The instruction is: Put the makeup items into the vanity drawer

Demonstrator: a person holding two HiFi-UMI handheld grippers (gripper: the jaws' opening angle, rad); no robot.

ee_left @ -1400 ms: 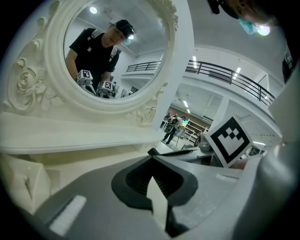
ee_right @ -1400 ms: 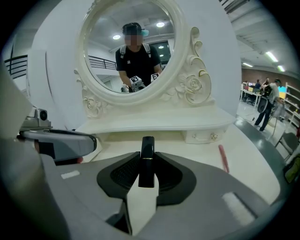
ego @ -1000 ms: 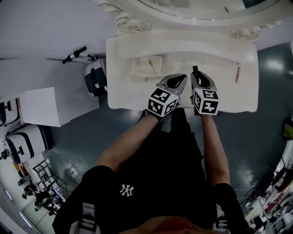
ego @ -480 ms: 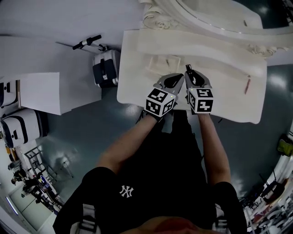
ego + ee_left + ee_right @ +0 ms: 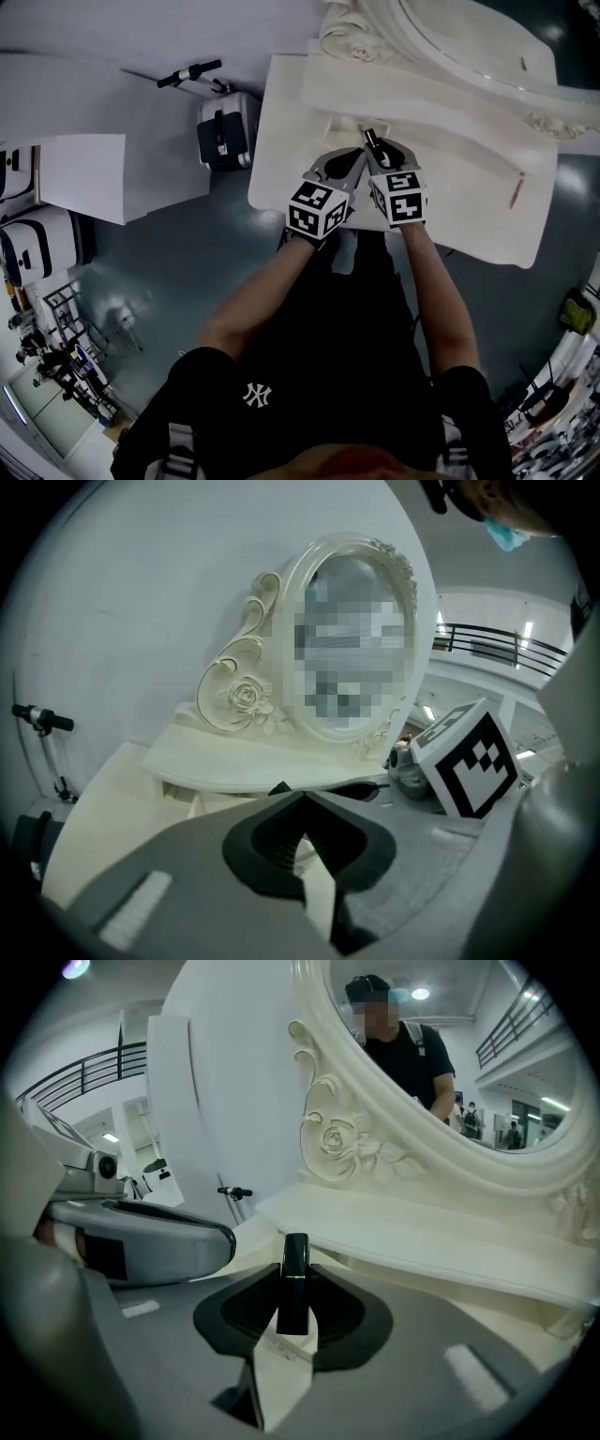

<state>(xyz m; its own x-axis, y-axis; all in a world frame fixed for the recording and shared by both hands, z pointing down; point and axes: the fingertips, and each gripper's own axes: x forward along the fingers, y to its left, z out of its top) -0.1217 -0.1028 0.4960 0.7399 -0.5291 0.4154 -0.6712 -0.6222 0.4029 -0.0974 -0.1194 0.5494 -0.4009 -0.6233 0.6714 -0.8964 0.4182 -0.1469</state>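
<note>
Shirt (image 5: pixel 319 356): black, short sleeves, small white logo (image 5: pixel 257 392) on chest.
Shoulder straps (image 5: pixel 178 448): dark, with pale grey bands.
Left gripper (image 5: pixel 354 159): grey shell, black ribbed pads (image 5: pixel 272 841), cube (image 5: pixel 315 208) with black-and-white square markers.
Right gripper (image 5: pixel 377 148): same build, same marker cube.

Head view steeply down on the vanity (image 5: pixel 469 206) from above, both gripper views low and close, facing its mirror (image 5: pixel 356 639), all three sharing that vanity.

Left tool (image 5: pixel 351 161) beside right tool (image 5: pixel 376 150) over vanity (image 5: pixel 457 208) front — lipstick (image 5: pixel 371 140) in right tool, drawer (image 5: pixel 341 126) ahead, mirror (image 5: pixel 487 45) behind.
</note>
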